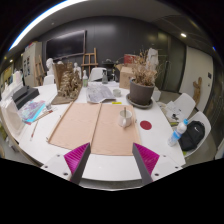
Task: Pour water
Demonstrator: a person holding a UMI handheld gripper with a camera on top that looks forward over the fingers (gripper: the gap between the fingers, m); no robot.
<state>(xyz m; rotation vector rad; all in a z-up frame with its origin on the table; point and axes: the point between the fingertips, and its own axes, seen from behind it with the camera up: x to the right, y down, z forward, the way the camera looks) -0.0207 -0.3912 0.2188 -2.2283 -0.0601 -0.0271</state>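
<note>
A small clear cup [126,117] stands on the right edge of a brown mat [90,125] on the white table [110,165], well beyond the fingers. A red round spot [146,125] lies just right of the cup. A clear water bottle [178,130] with a blue cap rests farther right, beside a black object [191,136]. My gripper [111,160] hangs above the table's near edge, open, with nothing between its magenta pads [77,155].
A potted plant [142,90] stands behind the cup. A crumpled clear bag [100,93] lies at the back centre, dried twigs [68,84] at back left. A dark device [24,97] and bluish items [35,112] occupy the left side.
</note>
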